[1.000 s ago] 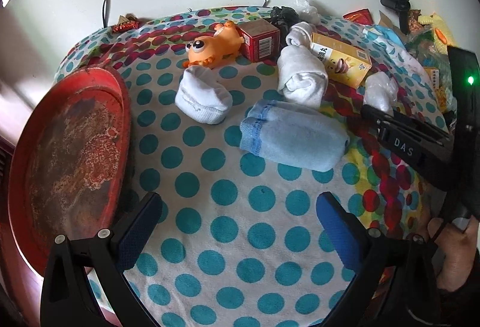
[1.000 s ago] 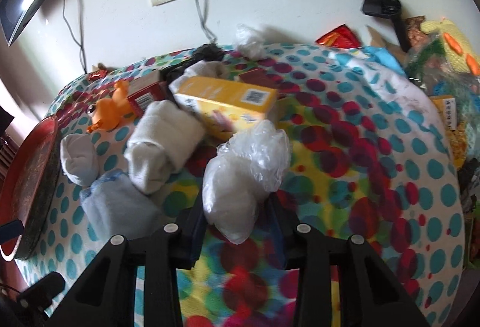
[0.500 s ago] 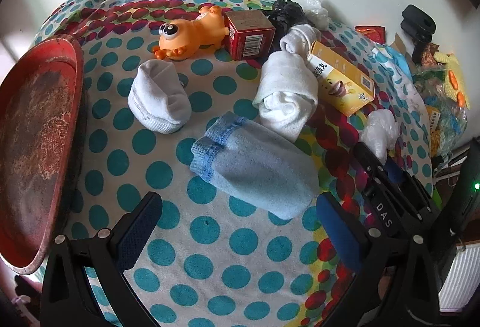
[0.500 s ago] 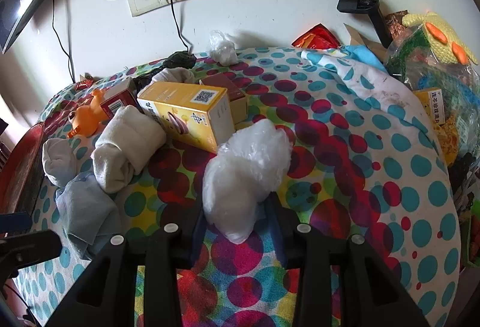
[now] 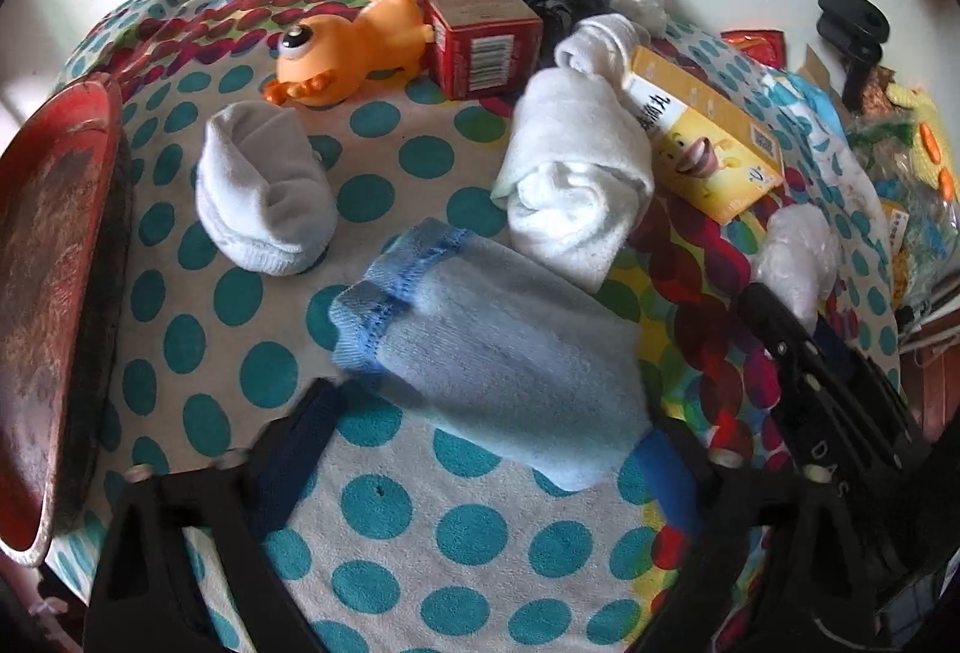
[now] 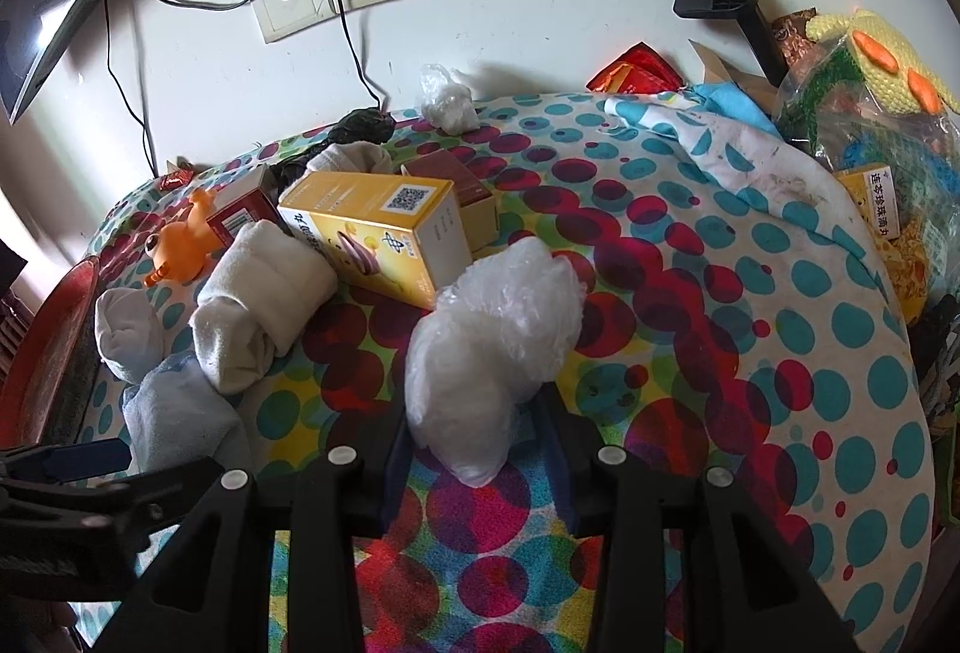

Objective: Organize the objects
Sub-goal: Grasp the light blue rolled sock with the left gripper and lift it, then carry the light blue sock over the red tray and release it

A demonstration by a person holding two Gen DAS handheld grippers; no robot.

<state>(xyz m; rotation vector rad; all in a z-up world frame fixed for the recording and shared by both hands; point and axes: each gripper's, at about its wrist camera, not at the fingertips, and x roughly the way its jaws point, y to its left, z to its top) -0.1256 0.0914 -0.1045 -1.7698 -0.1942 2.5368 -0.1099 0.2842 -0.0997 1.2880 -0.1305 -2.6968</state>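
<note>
The light-blue sock [image 5: 492,347] lies on the desk [image 5: 384,509], long axis from 10 to 4 o'clock, cuff at 10. The left gripper [image 5: 480,449], jaws wide, has closed in around it; the right gripper [image 6: 480,449] still clamps the plastic bag [image 6: 492,347].

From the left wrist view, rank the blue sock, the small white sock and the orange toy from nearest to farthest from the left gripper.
1. Blue sock, between the left gripper's open fingers.
2. Small white sock, farther back, left.
3. Orange toy, farthest, near the wall.
</note>
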